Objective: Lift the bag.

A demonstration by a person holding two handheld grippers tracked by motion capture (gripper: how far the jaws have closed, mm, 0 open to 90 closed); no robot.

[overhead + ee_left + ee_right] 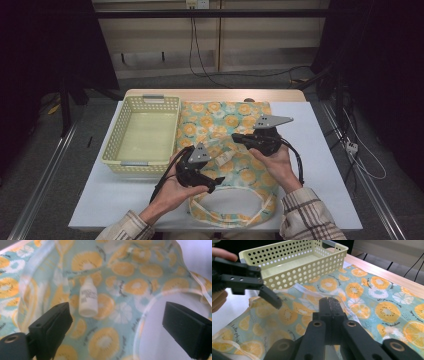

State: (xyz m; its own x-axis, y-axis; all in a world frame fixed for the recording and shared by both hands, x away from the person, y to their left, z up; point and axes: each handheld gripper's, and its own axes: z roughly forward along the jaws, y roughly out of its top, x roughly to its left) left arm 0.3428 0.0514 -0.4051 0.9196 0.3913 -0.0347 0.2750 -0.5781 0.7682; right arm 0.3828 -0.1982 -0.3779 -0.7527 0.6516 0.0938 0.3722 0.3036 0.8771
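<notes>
dim room, table evenly lit from above, soft shadows, left gripper view blurred

- On your left you have a pale yellow perforated basket (143, 134) with grey handles; it stands on the tabletop (322, 165), just beside the patterned cloth's left edge, and nothing lies inside it.
- The tabletop under you is white, with a light wooden strip (215, 94) along its far edge.
- Beyond the tabletop, black cables (200, 60) hang down the far wall and trail over the grey floor (30, 165).
- To your right, a white plug strip (351, 147) lies on the floor.
</notes>
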